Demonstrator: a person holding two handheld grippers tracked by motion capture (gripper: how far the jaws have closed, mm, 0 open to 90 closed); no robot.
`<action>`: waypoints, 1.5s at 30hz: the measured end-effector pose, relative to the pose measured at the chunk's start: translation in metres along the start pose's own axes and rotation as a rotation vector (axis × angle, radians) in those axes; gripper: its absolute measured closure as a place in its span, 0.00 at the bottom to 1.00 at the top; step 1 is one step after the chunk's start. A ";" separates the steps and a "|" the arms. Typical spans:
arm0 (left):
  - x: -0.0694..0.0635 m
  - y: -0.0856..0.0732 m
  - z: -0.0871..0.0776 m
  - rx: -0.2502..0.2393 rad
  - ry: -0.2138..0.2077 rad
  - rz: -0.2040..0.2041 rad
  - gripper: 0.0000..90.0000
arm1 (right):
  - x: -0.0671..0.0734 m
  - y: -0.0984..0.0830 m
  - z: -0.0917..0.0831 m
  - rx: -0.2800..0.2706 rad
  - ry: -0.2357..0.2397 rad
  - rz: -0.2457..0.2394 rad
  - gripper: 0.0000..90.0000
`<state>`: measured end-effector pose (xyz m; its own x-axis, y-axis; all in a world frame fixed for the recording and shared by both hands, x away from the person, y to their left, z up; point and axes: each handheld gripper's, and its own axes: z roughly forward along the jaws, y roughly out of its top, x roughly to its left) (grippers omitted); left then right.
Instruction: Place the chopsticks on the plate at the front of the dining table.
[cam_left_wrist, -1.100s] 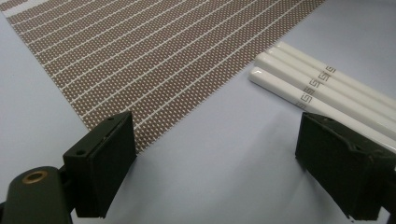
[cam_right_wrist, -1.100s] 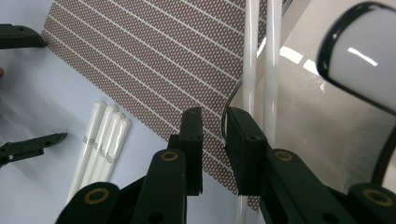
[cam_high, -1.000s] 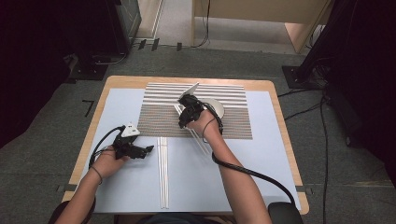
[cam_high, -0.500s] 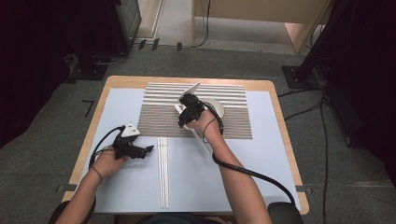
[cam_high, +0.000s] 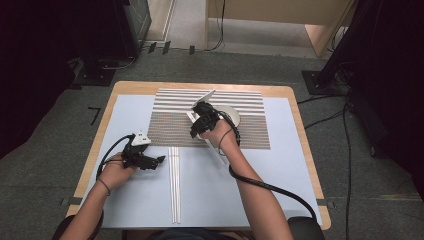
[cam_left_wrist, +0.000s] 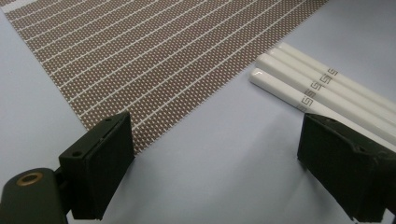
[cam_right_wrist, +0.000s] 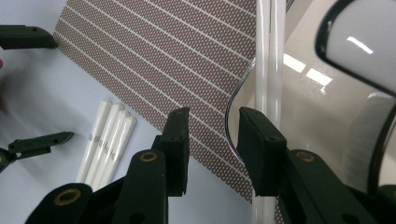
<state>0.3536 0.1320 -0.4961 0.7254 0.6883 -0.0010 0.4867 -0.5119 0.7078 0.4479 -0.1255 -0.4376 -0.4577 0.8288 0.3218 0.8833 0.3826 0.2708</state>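
Right tongs (cam_right_wrist: 210, 149) just parted beside glossy white chopsticks (cam_right_wrist: 268, 60); left tongs (cam_left_wrist: 210, 163) wide apart.

white chopsticks (cam_right_wrist: 268, 70) (paired) across plate (cam_right_wrist: 322, 121)

The right gripper (cam_right_wrist: 210, 144) has just been opening: its fingers (cam_right_wrist: 177, 140) stand parted with bare mat between them, the pair of white chopsticks (cam_right_wrist: 268, 56) just past its 1 o'clock finger.
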 end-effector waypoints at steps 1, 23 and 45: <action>0.000 0.000 0.000 0.000 0.000 0.000 0.11 | 0.000 0.000 0.000 0.000 0.000 0.000 0.71; 0.012 0.024 -0.004 0.045 -0.027 -0.047 0.16 | -0.001 -0.036 -0.028 -0.058 0.054 -0.123 0.60; 0.026 0.069 0.013 0.013 -0.112 -0.130 0.16 | -0.017 -0.067 -0.045 -0.111 0.043 -0.167 0.55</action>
<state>0.4123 0.1075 -0.4564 0.7050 0.6883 -0.1711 0.5859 -0.4292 0.6874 0.3922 -0.1830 -0.4206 -0.6026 0.7388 0.3018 0.7794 0.4636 0.4215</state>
